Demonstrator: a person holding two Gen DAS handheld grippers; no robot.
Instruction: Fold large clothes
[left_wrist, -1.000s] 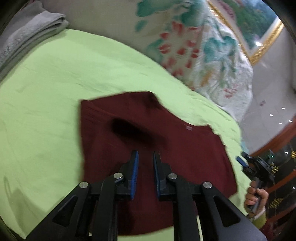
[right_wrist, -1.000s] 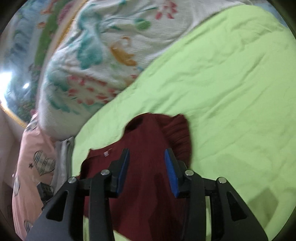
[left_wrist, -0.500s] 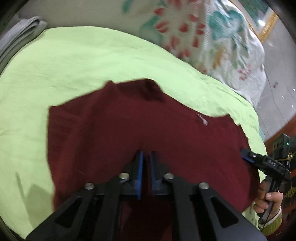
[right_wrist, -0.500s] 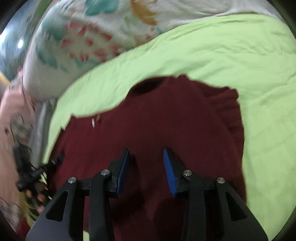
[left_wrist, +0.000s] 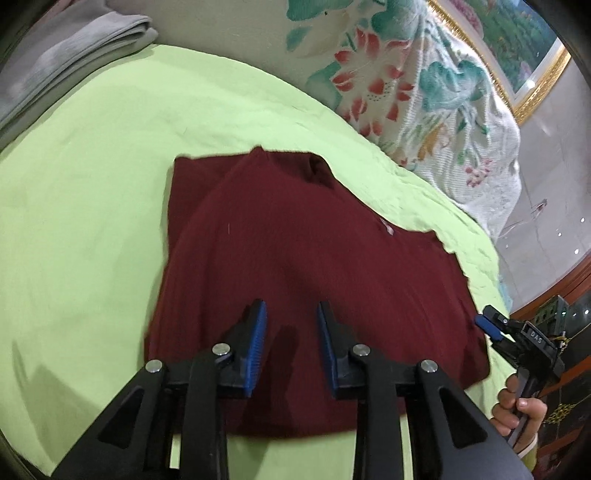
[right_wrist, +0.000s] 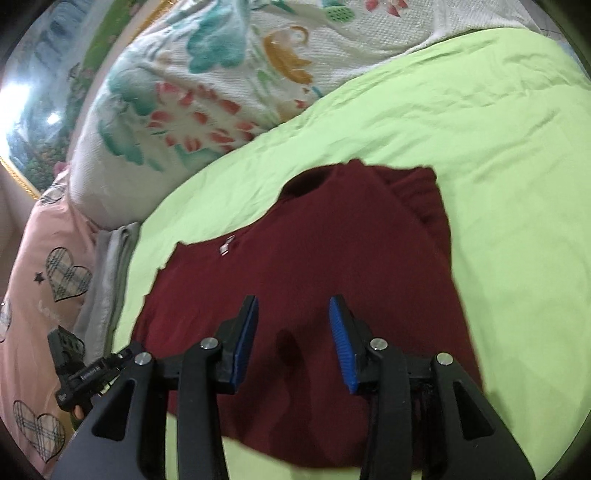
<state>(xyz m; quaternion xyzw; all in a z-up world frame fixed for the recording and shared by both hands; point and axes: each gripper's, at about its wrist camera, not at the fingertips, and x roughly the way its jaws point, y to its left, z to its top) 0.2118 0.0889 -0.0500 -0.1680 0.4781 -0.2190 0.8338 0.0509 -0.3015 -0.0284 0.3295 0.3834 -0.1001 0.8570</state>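
The left gripper (left_wrist: 290, 341), black with blue ribbed pads, hangs over the near part of a dark red knitted sweater (left_wrist: 310, 266); its jaws have just been opening and stand apart with nothing between them, only the knit showing below the gap. The right gripper (right_wrist: 293, 341), of the same build, hovers over the same garment from the other side with its jaws parted a little wider and likewise empty. In the left wrist view the right gripper shows at the sweater's right edge, held by a hand (left_wrist: 519, 410) at the bed's side. The sweater lies flat on a light green bedsheet (left_wrist: 92, 184), folded into a rough rectangle, its round neck opening (right_wrist: 306, 182) at the far end and a ribbed sleeve (right_wrist: 424, 199) laid along one side. A small pale label (right_wrist: 226, 246) shows on the knit near the far edge. Beyond the sheet lies a white quilted blanket with red, teal and orange flowers (right_wrist: 207, 99), and beside it a pink cloth with checked hearts (right_wrist: 48, 280). A folded grey cloth (left_wrist: 62, 62) sits at the bed's far left corner, and a gold-framed picture (left_wrist: 517, 48) hangs on the wall.
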